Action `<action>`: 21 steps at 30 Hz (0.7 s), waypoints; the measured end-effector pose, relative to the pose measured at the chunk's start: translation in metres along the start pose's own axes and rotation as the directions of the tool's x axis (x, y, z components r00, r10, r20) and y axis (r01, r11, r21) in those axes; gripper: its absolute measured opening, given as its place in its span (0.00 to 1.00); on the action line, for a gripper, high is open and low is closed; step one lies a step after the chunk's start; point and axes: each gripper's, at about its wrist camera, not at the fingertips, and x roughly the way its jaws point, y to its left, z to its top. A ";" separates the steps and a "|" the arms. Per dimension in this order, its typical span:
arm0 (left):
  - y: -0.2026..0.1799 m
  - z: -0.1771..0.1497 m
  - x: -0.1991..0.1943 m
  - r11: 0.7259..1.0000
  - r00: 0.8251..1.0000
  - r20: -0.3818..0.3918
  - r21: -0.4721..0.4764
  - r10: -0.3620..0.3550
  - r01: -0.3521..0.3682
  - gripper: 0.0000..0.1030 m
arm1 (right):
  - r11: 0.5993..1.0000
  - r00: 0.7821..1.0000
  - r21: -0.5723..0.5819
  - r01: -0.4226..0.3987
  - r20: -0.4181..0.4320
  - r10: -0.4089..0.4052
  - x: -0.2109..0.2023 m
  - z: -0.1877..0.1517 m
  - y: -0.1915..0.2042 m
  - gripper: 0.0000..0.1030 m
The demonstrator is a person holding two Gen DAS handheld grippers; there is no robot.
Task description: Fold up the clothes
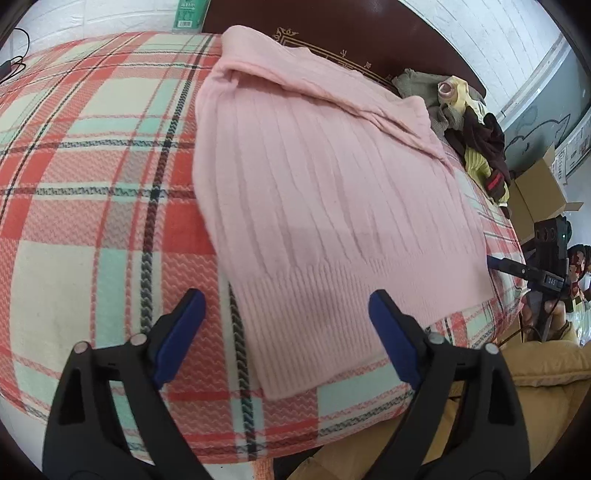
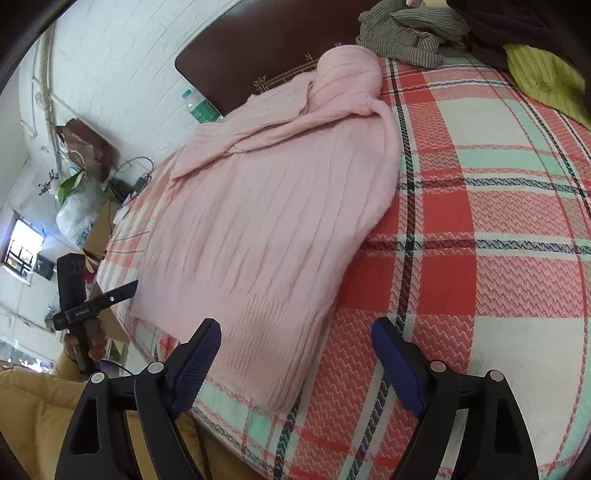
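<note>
A pink ribbed sweater (image 1: 325, 192) lies flat on the plaid bed cover (image 1: 92, 155), sleeves folded in over its upper part, ribbed hem toward me. My left gripper (image 1: 286, 306) stands open just over the hem's left corner, nothing between its blue-padded fingers. In the right wrist view the same sweater (image 2: 266, 221) stretches away, and my right gripper (image 2: 295, 332) hangs open above the hem's right corner. The right gripper's device (image 1: 546, 258) shows at the bed's right edge in the left wrist view. The left one (image 2: 88, 306) shows at the left edge in the right wrist view.
A pile of other clothes (image 1: 472, 129) sits at the bed's far right, with a grey striped garment (image 2: 406, 33) and a yellow-green knit (image 2: 546, 74). A dark headboard (image 1: 332, 22) backs the bed. Cardboard boxes (image 1: 539, 192) and bags (image 2: 77, 206) stand beside it. Yellow clothing of the person (image 1: 535, 387) is below.
</note>
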 end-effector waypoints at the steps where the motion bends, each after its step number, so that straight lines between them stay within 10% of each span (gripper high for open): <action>1: -0.003 0.001 0.002 1.000 1.000 -0.001 -0.008 -0.015 0.015 0.93 | 1.000 1.000 0.005 -0.018 0.018 0.018 0.001 0.000 0.001 0.87; 9: -0.019 0.008 0.014 0.999 0.999 -0.014 -0.022 0.036 -0.037 0.86 | 0.995 0.993 -0.079 -0.055 0.099 0.063 0.024 0.001 0.020 0.95; 14: -0.007 0.012 0.009 0.995 0.999 -0.011 -0.091 0.050 -0.051 0.30 | 0.998 0.994 -0.052 -0.029 0.100 0.034 0.023 0.001 0.017 0.96; 18: -0.002 0.008 0.006 0.994 1.000 -0.012 -0.108 0.017 -0.019 0.34 | 1.000 0.995 -0.030 -0.008 0.100 0.010 0.021 0.000 0.015 0.56; 21: -0.007 0.006 0.005 0.996 1.000 -0.017 -0.083 -0.024 0.023 0.77 | 0.998 0.992 0.017 -0.064 0.112 0.062 0.018 -0.002 0.005 0.54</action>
